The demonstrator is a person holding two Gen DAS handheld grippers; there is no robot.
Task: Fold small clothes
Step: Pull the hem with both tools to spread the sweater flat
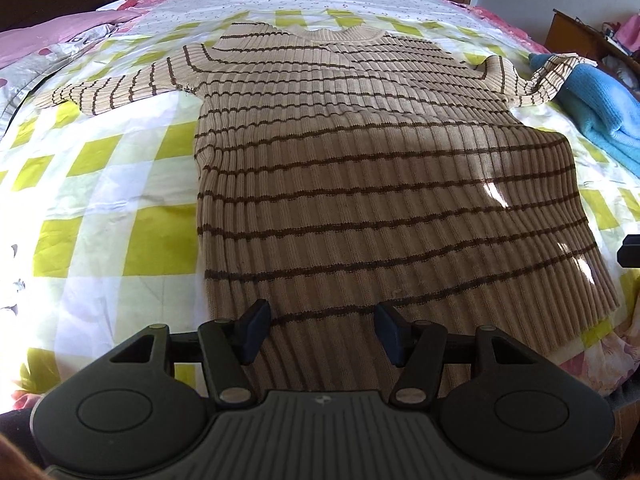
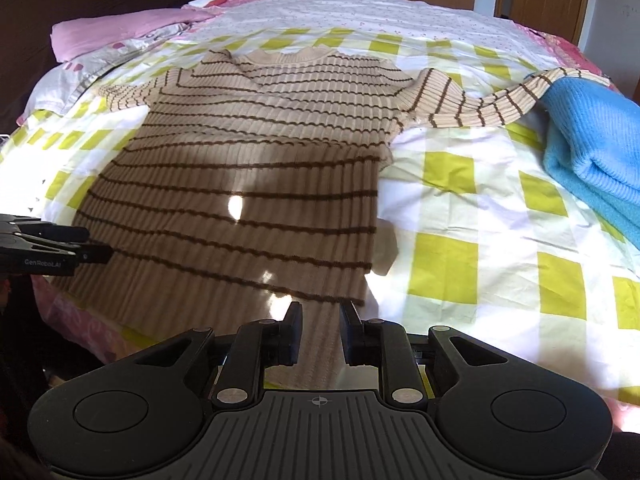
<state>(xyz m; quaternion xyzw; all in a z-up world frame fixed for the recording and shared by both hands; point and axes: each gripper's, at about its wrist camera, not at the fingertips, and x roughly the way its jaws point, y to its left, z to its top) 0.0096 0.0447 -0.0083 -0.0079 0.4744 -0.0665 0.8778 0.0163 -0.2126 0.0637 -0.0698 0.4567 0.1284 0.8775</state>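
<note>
A beige ribbed sweater with thin brown stripes [image 1: 340, 160] lies spread flat on the bed, collar at the far end and both sleeves out to the sides. My left gripper [image 1: 322, 312] hovers over the near hem toward its left side, jaws wide apart and nothing pinched. In the right wrist view the sweater [image 2: 248, 168] fills the left half. My right gripper [image 2: 320, 312] sits over the hem's right corner. Its jaws stand a narrow gap apart, with fabric showing through the gap and no grip on it. The left gripper [image 2: 56, 248] shows at the left edge.
The bed sheet [image 1: 100, 200] has a yellow-green and white check pattern. A folded blue knit garment [image 2: 592, 152] lies at the right, with the sweater's right sleeve end resting on it. A pink pillow [image 2: 120, 28] lies at the far left. Wooden furniture stands beyond the bed.
</note>
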